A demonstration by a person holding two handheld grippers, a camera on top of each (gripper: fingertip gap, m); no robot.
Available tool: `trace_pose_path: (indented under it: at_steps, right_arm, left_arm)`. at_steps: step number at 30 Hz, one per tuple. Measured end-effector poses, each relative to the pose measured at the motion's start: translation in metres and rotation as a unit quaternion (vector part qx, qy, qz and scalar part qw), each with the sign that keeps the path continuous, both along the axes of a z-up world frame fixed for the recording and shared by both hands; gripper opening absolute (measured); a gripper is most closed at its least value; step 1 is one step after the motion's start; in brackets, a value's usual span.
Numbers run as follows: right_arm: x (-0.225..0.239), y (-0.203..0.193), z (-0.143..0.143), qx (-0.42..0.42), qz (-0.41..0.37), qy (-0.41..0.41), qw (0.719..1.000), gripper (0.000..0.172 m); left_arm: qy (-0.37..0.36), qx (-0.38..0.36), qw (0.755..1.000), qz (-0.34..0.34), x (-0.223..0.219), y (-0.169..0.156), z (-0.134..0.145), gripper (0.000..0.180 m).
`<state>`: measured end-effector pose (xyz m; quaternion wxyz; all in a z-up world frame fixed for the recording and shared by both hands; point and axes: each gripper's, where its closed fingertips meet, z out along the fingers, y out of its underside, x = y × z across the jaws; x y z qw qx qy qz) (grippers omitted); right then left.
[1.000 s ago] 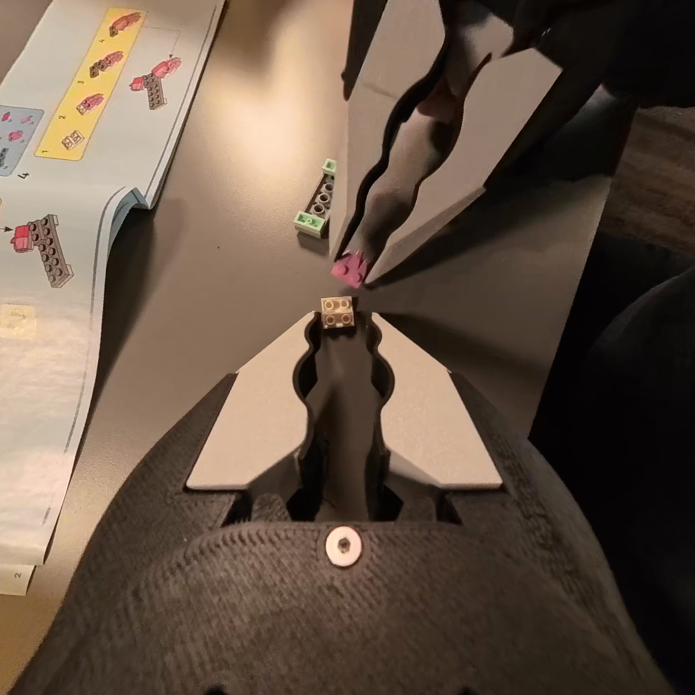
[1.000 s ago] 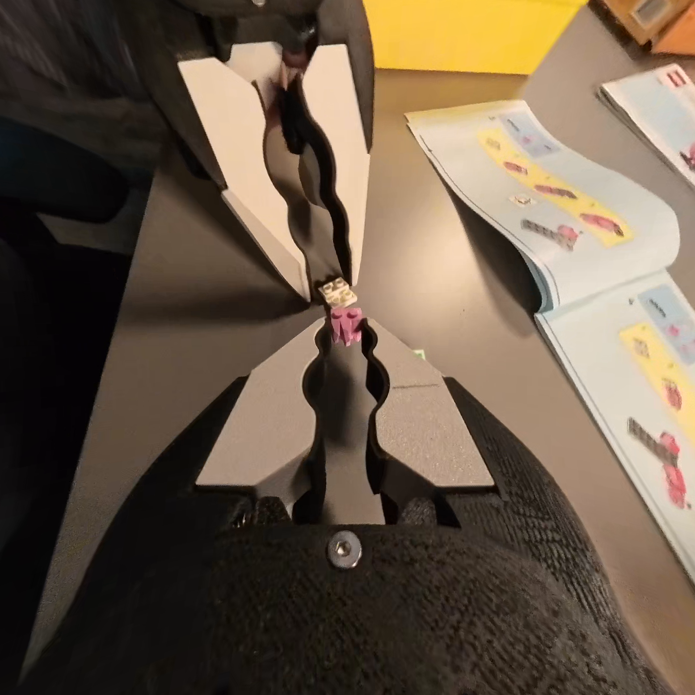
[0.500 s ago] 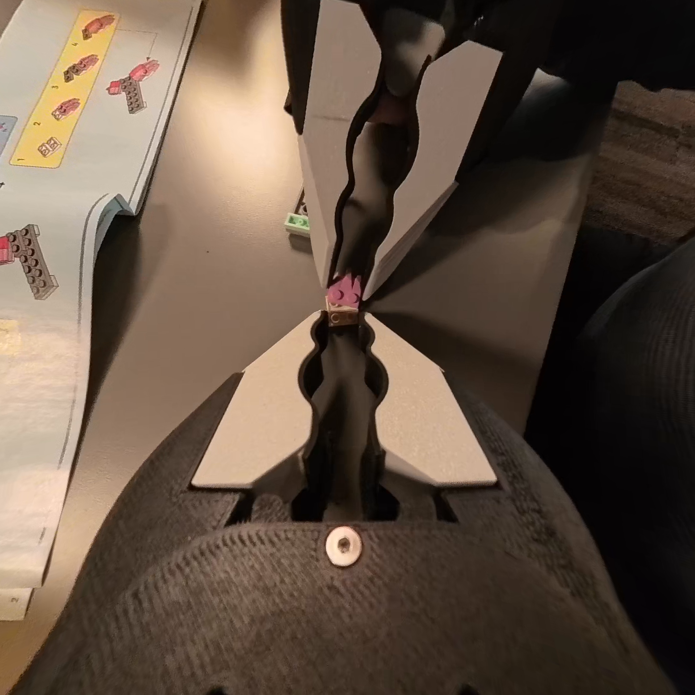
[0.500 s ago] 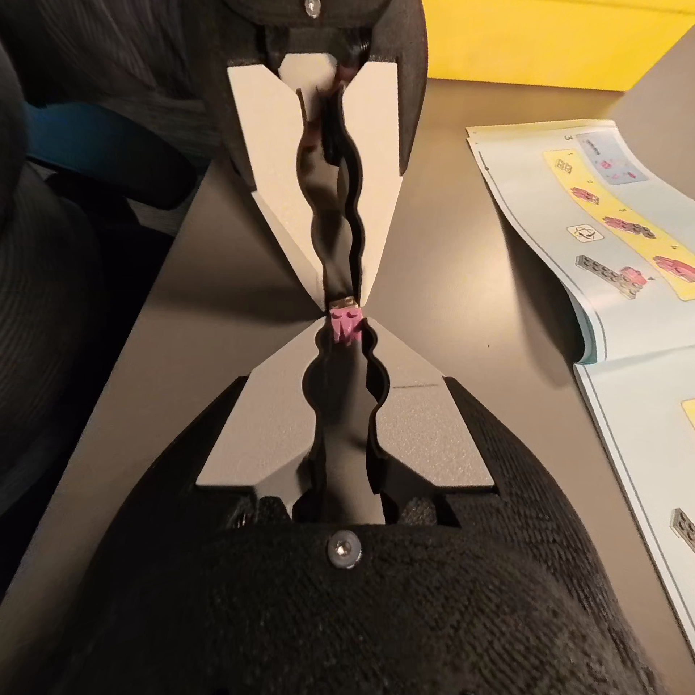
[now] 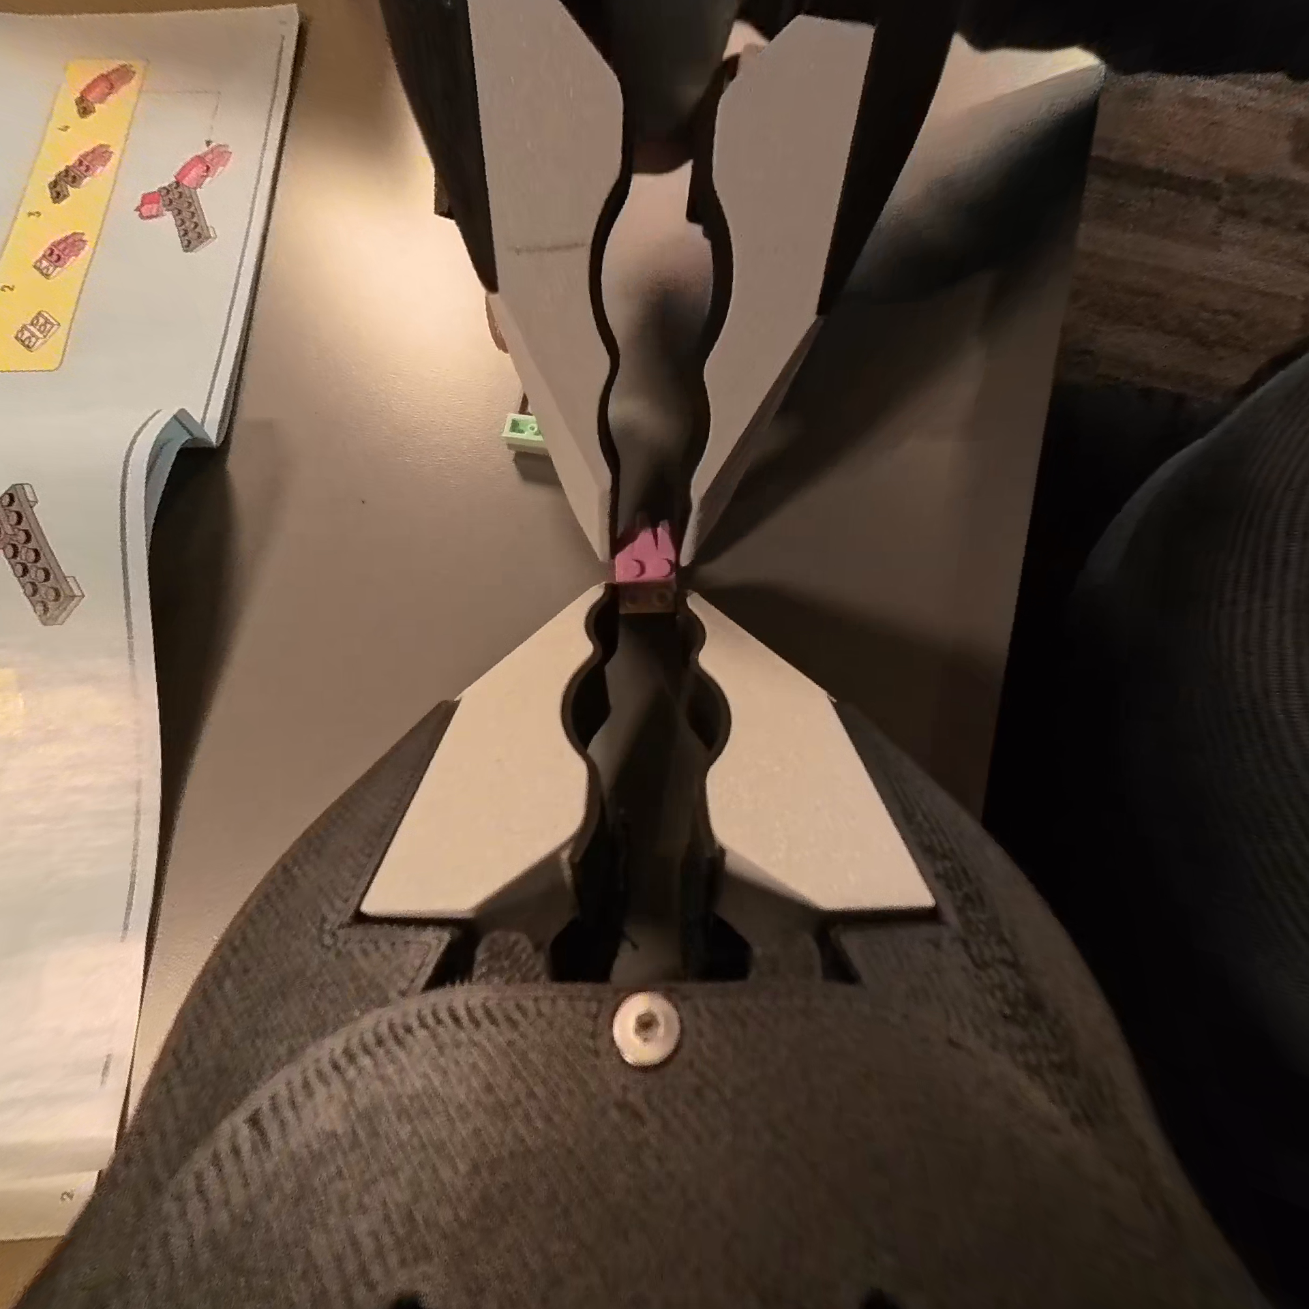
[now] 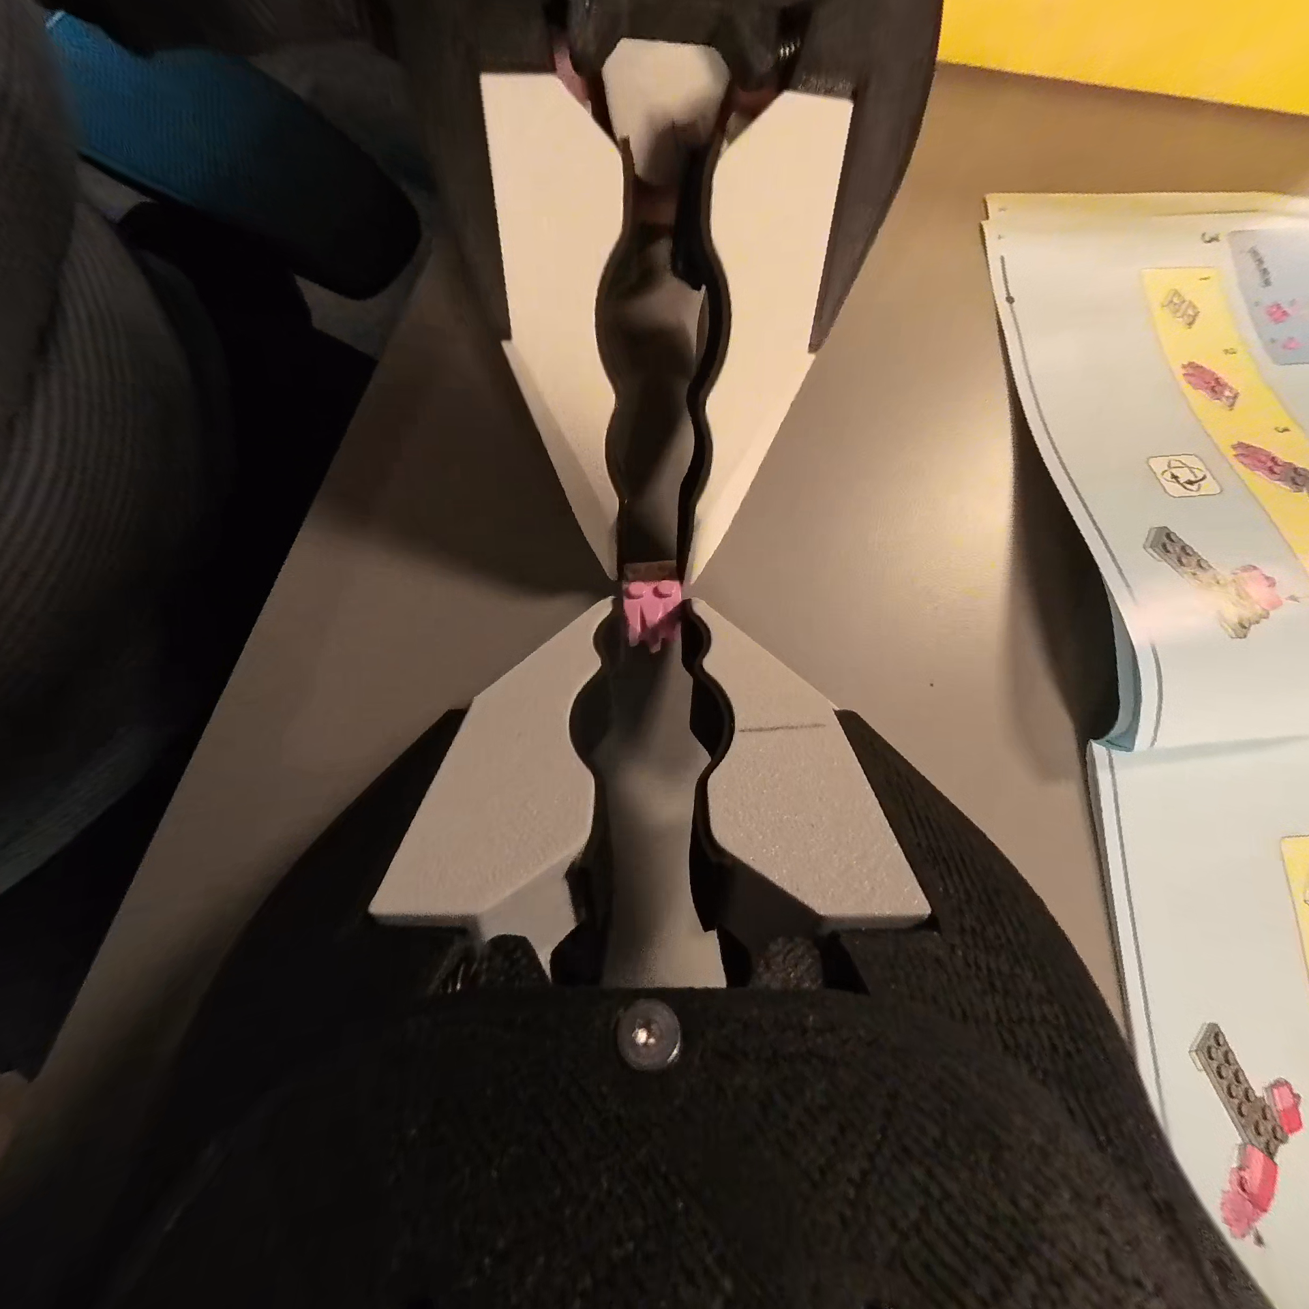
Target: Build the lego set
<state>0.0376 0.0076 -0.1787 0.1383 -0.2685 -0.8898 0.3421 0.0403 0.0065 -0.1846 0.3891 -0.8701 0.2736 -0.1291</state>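
My left gripper (image 5: 646, 602) is shut on a small tan studded brick (image 5: 647, 599), held at its fingertips above the table. My right gripper (image 6: 650, 610) is shut on a small pink brick (image 6: 650, 608) with studs on its side. The two grippers face each other tip to tip, and the pink brick (image 5: 643, 563) presses against the tan brick (image 6: 650, 569). The right gripper fills the top of the left wrist view; the left gripper fills the top of the right wrist view.
A light green and grey brick piece (image 5: 525, 432) lies on the brown table (image 5: 368, 496) beside the right gripper. An open instruction booklet (image 5: 106, 283) lies at the left, also seen in the right wrist view (image 6: 1169, 567). A yellow box (image 6: 1119, 42) stands at the back. A person's dark clothing (image 5: 1190, 637) is close by. Less than 4 cm separates the two grippers' tips.
The two grippers have moved together until the pink brick met the tan brick. The left fingers closed tighter on the tan brick. The right grip is unchanged.
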Motion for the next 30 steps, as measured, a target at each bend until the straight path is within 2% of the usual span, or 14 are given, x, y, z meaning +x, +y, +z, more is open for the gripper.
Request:
trace_pose_path:
  at_steps: [15, 30]
  right_arm:
    - [-0.0006, 0.0010, -0.0010, 0.026, -0.005, -0.008, 1.000, 0.018]
    - [0.0081, 0.0072, -0.0001, 0.023, -0.054, 0.034, 0.998, 0.024]
  left_arm:
    - [-0.008, 0.000, 1.000, 0.011, -0.0001, 0.0012, -0.0001, 0.015]
    - [-0.012, -0.003, 0.999, 0.032, -0.0016, 0.0050, -0.0005, 0.015]
